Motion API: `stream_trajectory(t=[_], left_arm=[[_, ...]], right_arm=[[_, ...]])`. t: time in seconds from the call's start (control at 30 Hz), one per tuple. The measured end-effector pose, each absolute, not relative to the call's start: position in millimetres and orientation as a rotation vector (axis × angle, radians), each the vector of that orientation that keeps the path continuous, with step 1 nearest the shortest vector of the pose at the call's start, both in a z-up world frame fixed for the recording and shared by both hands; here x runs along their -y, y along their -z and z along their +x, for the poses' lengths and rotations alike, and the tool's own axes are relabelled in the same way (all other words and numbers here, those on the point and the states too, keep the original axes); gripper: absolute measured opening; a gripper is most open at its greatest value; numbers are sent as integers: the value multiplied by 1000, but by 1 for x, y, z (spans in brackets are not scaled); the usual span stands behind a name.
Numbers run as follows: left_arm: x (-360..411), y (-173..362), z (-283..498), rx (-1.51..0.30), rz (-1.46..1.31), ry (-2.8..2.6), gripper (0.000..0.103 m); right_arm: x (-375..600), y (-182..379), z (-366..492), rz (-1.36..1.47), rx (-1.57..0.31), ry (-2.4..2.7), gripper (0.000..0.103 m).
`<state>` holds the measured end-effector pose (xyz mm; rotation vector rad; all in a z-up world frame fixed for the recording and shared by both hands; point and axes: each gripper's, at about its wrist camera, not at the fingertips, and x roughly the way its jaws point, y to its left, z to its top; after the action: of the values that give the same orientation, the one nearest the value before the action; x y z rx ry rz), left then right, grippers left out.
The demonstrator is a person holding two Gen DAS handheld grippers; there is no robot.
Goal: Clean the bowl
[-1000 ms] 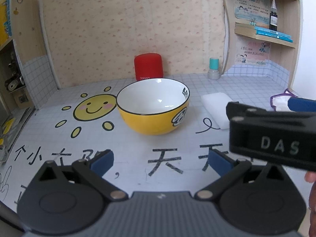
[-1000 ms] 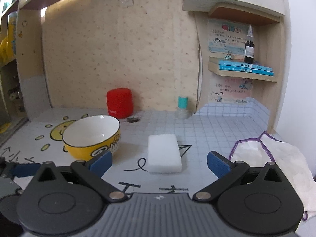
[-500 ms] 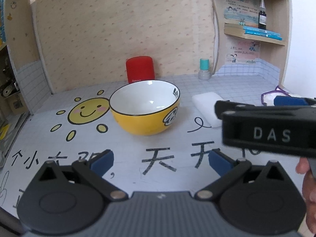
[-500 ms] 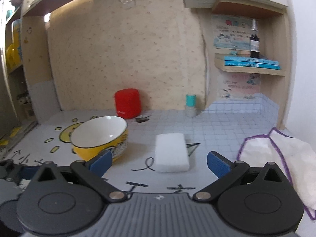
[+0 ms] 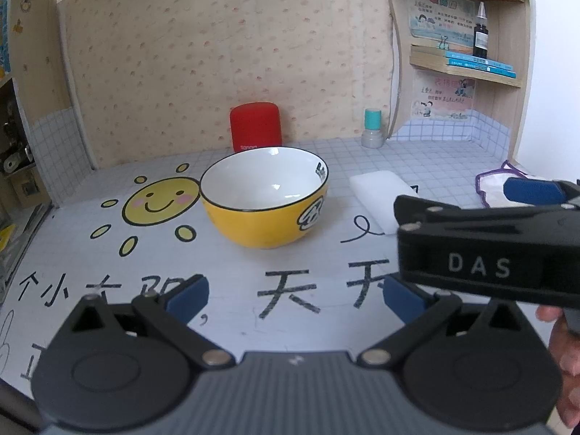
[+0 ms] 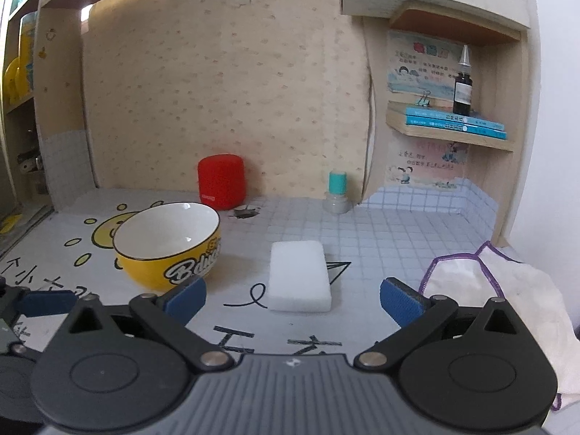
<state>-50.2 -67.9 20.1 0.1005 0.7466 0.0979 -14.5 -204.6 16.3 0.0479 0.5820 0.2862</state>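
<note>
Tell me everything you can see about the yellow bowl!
The bowl is round and glossy, like ceramic: yellow outside, white inside, with a thin black rim. Black-and-white cartoon lettering decorates its side. It stands upright and looks empty, on the table mat beside a drawn smiling sun. A white sponge lies nearby, apart from it. Neither gripper touches it.

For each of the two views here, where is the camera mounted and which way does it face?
Left wrist: on the left gripper, facing the yellow bowl; the right gripper and a hand intrude at right.
Right wrist: on the right gripper, facing the white sponge, cloth at right; the left gripper shows at left.
Shared: bowl, sponge, red cylinder, shelf.
</note>
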Motion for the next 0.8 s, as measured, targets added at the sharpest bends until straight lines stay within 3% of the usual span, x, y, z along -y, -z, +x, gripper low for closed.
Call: stream_trajectory(t=[0.8], left_arm=[[69,-18,-46,-780,112,-99,103]], right_arm=[[188,-21,-11,-5,-579,-290,103]])
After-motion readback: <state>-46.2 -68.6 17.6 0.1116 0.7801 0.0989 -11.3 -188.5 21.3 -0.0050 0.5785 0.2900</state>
